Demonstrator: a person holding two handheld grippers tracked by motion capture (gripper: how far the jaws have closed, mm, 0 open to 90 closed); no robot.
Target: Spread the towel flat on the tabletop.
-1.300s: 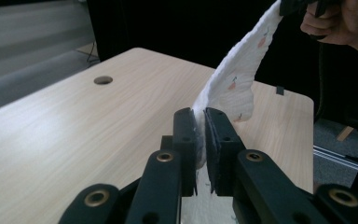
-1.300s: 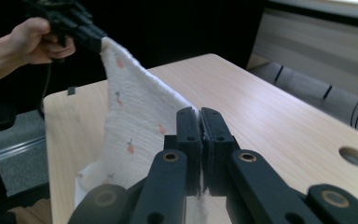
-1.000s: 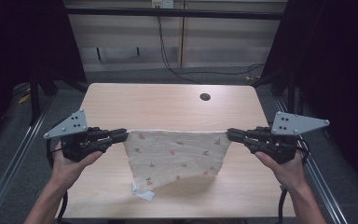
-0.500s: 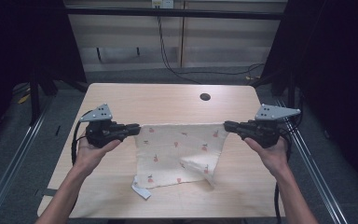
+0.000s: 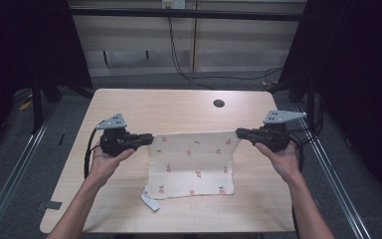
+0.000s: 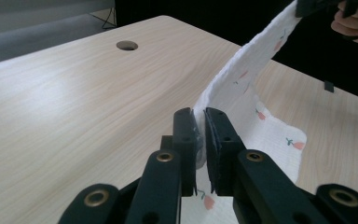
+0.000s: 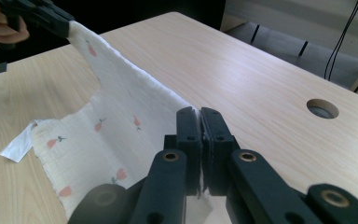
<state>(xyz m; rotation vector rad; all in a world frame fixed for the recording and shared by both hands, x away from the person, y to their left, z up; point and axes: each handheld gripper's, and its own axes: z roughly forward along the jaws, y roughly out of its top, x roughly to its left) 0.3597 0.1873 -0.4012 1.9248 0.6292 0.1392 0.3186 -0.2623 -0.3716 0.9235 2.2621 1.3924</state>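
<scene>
Left claw (image 5: pixel 148 139) and right claw (image 5: pixel 240 133) clamped on cloth (image 5: pixel 191 167) top corners, stretched taut, lower edge on counter (image 5: pixel 179 107).

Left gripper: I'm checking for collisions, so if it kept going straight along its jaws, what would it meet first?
The left gripper points along the cloth it clamps, toward the right gripper holding the opposite corner. Beyond the cloth, that gripper is probably first, though depth is uncertain.
</scene>
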